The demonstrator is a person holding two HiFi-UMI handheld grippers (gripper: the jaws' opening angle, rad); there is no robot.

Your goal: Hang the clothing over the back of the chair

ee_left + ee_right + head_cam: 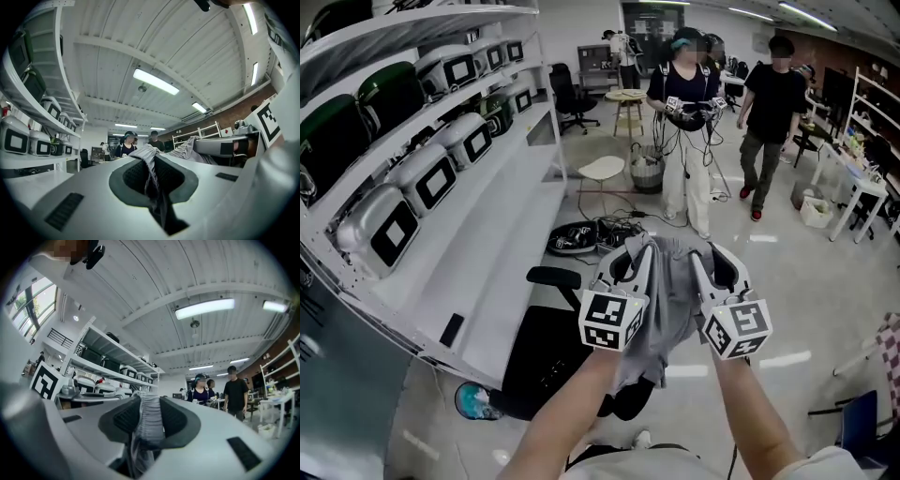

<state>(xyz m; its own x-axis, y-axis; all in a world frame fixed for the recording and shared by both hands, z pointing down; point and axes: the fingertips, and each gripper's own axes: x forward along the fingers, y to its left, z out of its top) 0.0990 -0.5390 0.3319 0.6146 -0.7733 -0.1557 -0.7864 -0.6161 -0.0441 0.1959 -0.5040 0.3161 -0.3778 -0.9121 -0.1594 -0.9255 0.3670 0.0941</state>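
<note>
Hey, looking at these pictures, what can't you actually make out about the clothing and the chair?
- Head view: the gray clothing and left tongs cover part of the black chair; its back cannot be picked out.
- All views: the clothing is bunched between the left tongs and right tongs; shirt or trousers unclear.
- Both gripper views: the clothing's lower end is hidden behind the tong bodies.
- Head view: the teal object on the floor is too small to identify.

We see white shelving (502, 202) along the left, its tiers lined with grey appliances (427, 178) (dark green ones (389, 89) sit higher up), and a small black slab (450, 329) on the lowest board. On the pale floor (787, 281) stand a black chair (548, 352), a cable tangle (581, 237) and a wire basket (647, 171).
</note>
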